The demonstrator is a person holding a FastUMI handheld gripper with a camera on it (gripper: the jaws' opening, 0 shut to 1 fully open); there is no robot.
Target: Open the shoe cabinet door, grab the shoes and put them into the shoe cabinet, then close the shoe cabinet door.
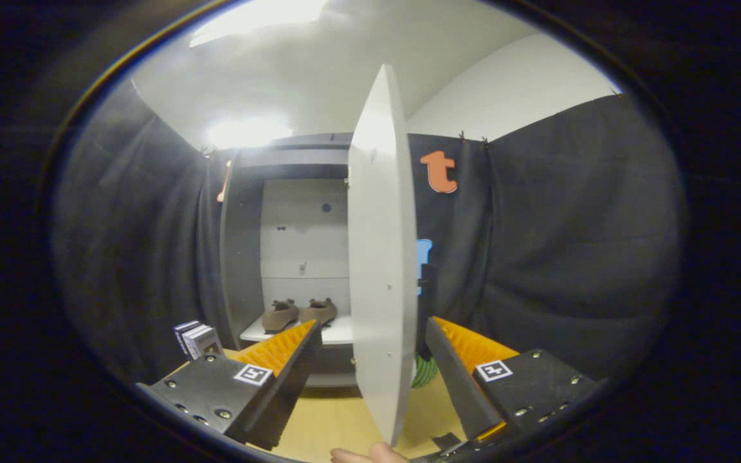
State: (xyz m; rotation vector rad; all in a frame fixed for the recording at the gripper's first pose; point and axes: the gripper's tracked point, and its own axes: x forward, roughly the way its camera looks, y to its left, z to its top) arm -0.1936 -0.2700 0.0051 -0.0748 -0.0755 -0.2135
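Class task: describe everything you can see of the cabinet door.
The cabinet door is a flat, pale panel, seemingly laminated board, with small screws on its face. It stands upright, swung open and seen nearly edge-on, between the open tool's fingers. A fingertip is at its lower edge. Beyond it, the shoes rest on a shelf.

Dark cloth hung as the booth's wall on both sides beyond the claw — creased and pinned along its top edge. Above it rose a pale wall and a white ceiling — bright lamp glare washed over it. A light wooden desk lay under the claw.
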